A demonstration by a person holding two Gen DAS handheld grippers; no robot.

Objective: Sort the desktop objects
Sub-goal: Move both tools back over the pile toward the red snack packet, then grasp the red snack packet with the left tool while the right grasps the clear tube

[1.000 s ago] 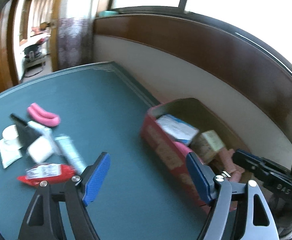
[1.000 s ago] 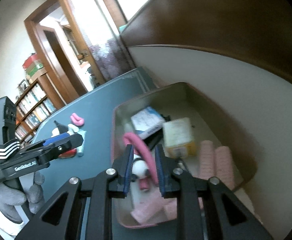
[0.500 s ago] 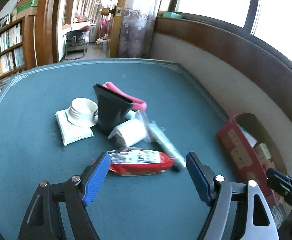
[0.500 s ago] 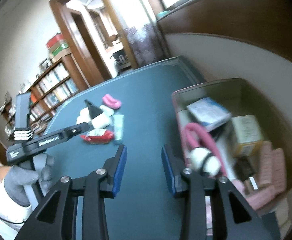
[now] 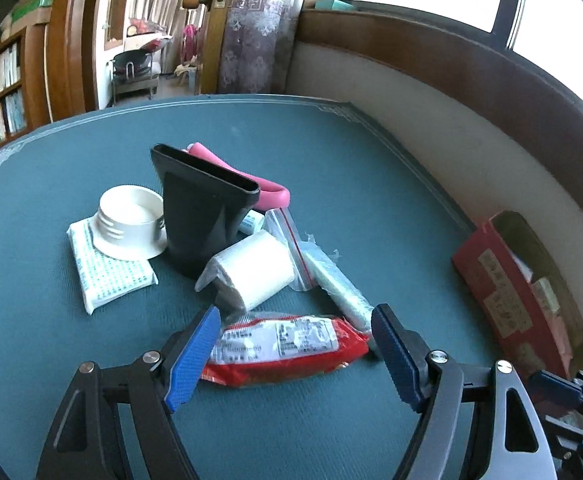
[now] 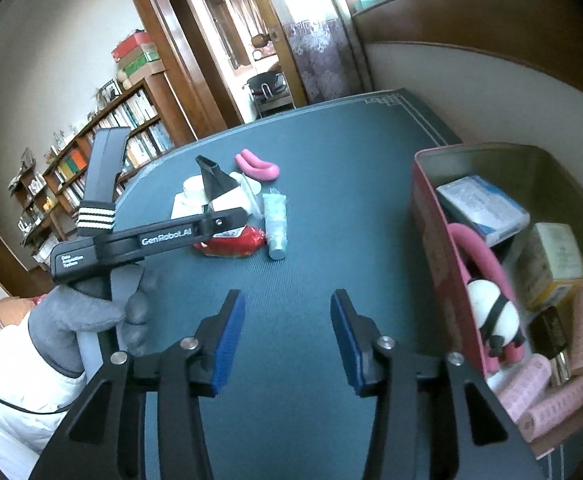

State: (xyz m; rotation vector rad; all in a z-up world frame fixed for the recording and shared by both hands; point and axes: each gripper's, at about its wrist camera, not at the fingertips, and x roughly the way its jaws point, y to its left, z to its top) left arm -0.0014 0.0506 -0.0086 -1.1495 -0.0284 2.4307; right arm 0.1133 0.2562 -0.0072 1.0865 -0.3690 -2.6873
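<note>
While the left gripper (image 5: 291,350) hangs wide open and empty around the red packet (image 5: 285,350) at lower centre, lower it squarely so both pads clear the white roll (image 5: 251,274). Empty too, the right gripper (image 6: 287,340) is opening beside the red box (image 6: 443,248) at right.

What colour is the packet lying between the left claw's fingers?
Red with a white label, best seen in the left wrist view.
</note>
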